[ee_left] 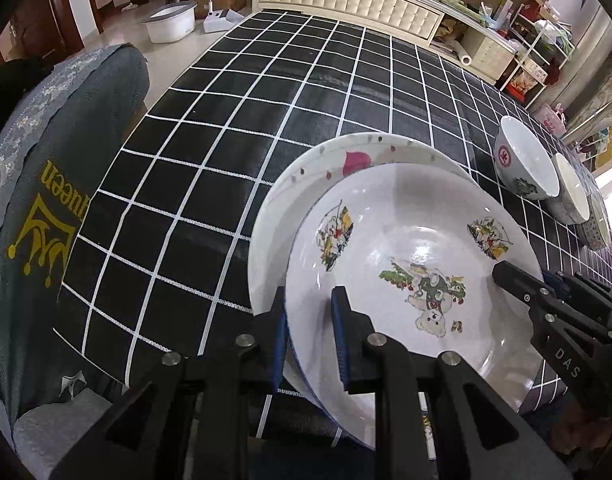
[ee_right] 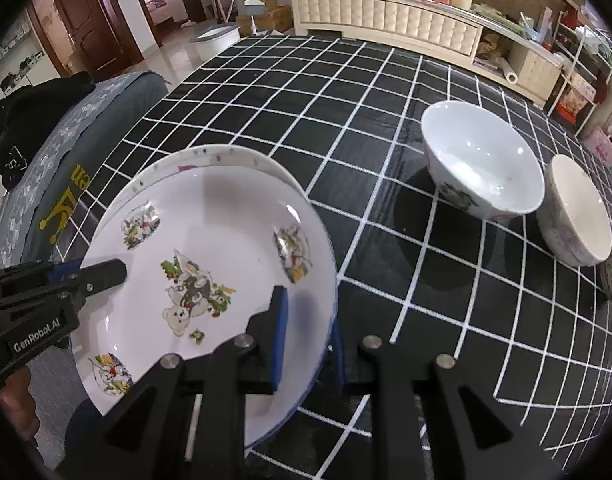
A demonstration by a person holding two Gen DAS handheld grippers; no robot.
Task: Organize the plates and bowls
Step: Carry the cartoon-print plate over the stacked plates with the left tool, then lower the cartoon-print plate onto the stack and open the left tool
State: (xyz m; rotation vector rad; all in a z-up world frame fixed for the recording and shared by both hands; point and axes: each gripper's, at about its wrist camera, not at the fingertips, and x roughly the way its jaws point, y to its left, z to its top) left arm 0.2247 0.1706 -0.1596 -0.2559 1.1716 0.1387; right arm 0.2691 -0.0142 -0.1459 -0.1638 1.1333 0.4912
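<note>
Both wrist cameras look steeply down from close above the checked tablecloth (ee_left: 266, 120), the left from the bear plate's (ee_left: 406, 248) left rim, the right from its right rim, sharing plate, bowls (ee_right: 482, 164) and far sideboard (ee_right: 386, 20).

Tablecloth (ee_left: 266, 128): blk w/ white grid. Top plate (ee_left: 406, 240): white, bear cartoons, blue rim. Plate under (ee_left: 330, 160): white, pink motif, sm. drops. Bowl (ee_right: 482, 164): white.

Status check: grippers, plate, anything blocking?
Left gripper and right gripper both shut on bear plate rim, opposite sides. Plate held over spotted plate. Bowls off to the side, path clear.
</note>
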